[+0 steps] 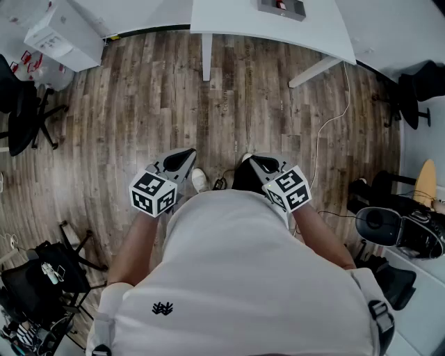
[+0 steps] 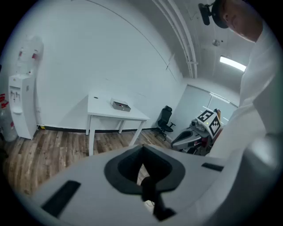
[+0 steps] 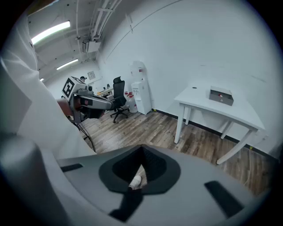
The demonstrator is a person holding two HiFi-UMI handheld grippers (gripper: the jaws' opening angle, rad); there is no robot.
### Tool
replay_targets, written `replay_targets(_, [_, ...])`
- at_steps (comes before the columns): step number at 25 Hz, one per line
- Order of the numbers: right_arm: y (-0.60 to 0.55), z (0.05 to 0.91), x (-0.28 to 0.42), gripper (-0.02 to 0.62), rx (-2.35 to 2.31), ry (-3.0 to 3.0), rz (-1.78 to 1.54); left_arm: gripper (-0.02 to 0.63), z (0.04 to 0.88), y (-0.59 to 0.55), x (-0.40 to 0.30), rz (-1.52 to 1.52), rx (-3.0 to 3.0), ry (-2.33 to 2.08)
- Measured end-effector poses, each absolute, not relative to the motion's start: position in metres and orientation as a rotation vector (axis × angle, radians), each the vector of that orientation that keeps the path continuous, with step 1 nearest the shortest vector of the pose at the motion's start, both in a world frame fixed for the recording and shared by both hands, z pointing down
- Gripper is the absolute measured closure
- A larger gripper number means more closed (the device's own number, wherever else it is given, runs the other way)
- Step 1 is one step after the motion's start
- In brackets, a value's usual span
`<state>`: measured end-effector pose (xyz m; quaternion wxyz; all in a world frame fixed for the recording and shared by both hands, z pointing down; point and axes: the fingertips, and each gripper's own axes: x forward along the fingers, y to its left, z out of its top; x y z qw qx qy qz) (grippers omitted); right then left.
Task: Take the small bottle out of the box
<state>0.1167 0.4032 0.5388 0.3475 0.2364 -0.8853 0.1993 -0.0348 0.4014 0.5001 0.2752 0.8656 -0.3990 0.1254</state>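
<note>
Distantly, box (image 3: 221, 96) atop white table (image 3: 239, 114).

The floor (image 1: 229, 104) presented as grained wood planking, matt. The table (image 1: 229, 17) top was smooth, white, of low sheen. The left gripper (image 1: 183, 157) and right gripper (image 1: 258, 161) shells were matt grey plastic. The shirt (image 1: 236, 278) was white cloth.
</note>
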Motion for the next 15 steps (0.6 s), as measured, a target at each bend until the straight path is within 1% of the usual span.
replay_targets(8, [0.371,0.544,0.125,0.591,0.632,-2.296,0.564,0.600,0.499,0.358,-0.013,0.344,2.354,-1.023])
replay_targets(15, [0.279,0.538,0.138,0.591,0.628,-2.369,0.581,0.600,0.478,0.277,0.013,0.403,2.371,-1.046])
